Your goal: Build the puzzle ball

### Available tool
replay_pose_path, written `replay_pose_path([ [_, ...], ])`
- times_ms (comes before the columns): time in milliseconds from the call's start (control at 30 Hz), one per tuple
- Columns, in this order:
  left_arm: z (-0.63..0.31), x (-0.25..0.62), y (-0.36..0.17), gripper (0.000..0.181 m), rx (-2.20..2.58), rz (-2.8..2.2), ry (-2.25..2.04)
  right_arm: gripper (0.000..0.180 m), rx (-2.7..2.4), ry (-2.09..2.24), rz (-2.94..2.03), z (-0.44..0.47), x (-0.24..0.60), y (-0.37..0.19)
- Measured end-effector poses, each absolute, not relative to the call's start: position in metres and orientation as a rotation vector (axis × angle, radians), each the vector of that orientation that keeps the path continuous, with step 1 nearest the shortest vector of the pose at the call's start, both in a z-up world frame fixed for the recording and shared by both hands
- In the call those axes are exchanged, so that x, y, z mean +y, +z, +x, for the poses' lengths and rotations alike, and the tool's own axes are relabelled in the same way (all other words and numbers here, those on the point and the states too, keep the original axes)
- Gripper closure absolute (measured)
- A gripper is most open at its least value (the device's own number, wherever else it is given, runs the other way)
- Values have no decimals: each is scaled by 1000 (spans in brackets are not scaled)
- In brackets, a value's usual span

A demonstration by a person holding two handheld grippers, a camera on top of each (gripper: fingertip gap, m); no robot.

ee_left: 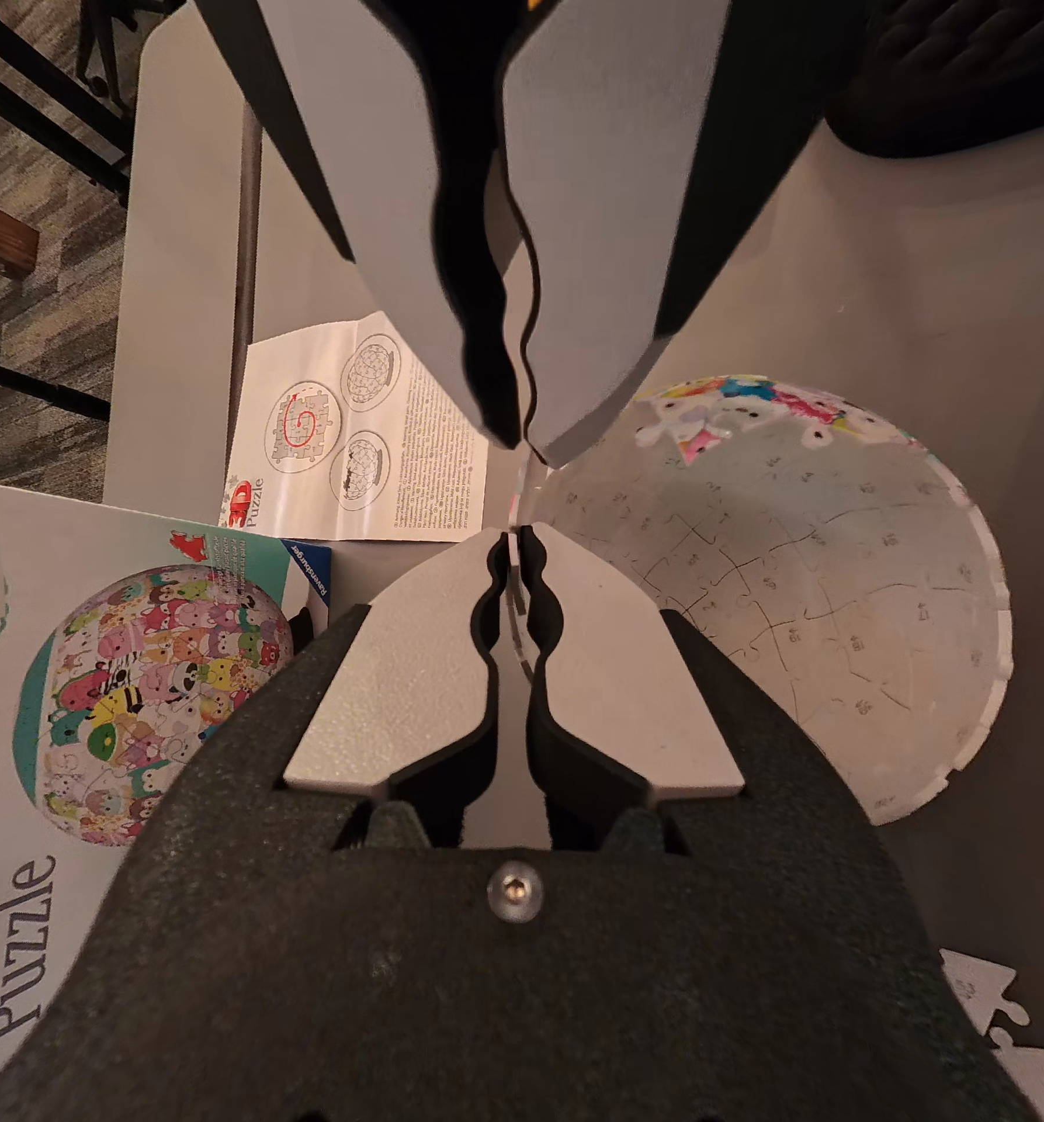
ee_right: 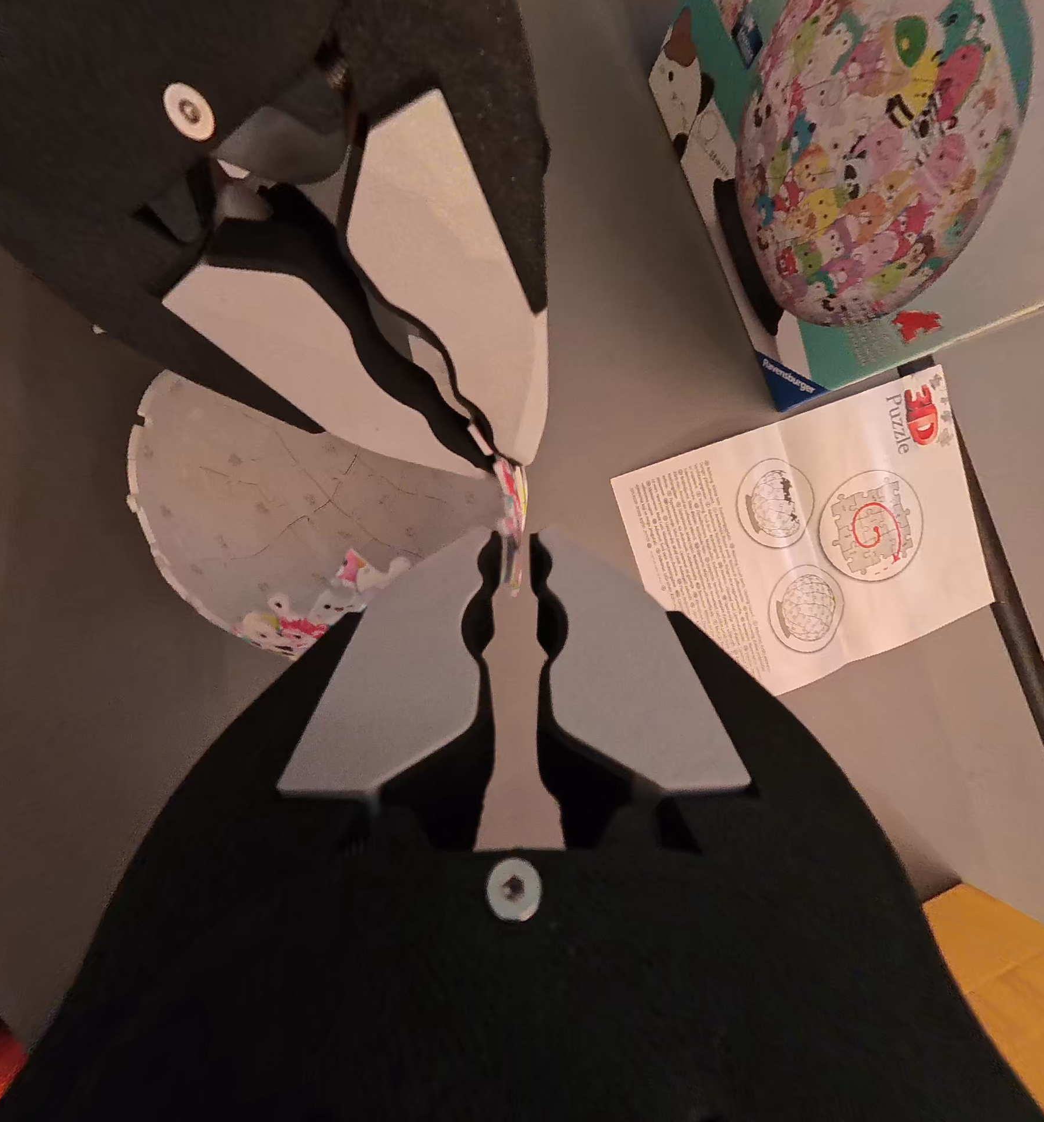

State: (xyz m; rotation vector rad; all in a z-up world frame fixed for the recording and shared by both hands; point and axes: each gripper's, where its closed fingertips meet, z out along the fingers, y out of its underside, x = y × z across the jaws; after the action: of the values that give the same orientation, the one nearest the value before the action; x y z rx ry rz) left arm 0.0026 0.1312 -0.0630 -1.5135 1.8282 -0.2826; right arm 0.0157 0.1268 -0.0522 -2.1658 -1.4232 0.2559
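The puzzle ball is a half-built shell point(ee_left: 810, 577), white with numbered pieces inside and colourful on the outside, held tilted above the grey table. My left gripper point(ee_left: 512, 537) is shut on the shell's rim, which shows edge-on between its fingers. My right gripper point(ee_left: 522, 446) comes in from above, tips shut, meeting the same rim just beyond. In the right wrist view the right gripper point(ee_right: 516, 540) is shut on the thin colourful edge. The shell point(ee_right: 264, 504) lies to its left, and the left gripper point(ee_right: 498, 464) pinches the rim right above.
The puzzle box point(ee_left: 161, 686) lies left of my left gripper and also shows in the right wrist view point(ee_right: 871, 152). A folded instruction leaflet point(ee_left: 355, 437) lies beside it point(ee_right: 810, 534). Loose white pieces point(ee_left: 993, 1020) lie at the lower right. The table edge and carpet point(ee_left: 21, 182) are far left. My two grippers' fingertips are within a few centimetres of each other.
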Motion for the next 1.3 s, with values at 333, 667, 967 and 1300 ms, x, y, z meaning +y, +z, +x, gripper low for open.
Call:
replay_pose_path([
  [333, 3, 132, -44, 150, 1724, -1531, -413, 177, -1335, 273, -2102, 12, 130, -40],
  [667, -6, 132, -22, 167, 1592, -1582, -772, 177, -1060, 491, -2017, 8, 131, -12],
  [967, -1, 122, -25, 177, 1641, -1561, -814, 177, -984, 601, -1991, 11, 123, -14],
  [1300, -1, 115, -40, 179, 1748, -1579, -764, 174, -1133, 593, -2144, 14, 111, -36],
])
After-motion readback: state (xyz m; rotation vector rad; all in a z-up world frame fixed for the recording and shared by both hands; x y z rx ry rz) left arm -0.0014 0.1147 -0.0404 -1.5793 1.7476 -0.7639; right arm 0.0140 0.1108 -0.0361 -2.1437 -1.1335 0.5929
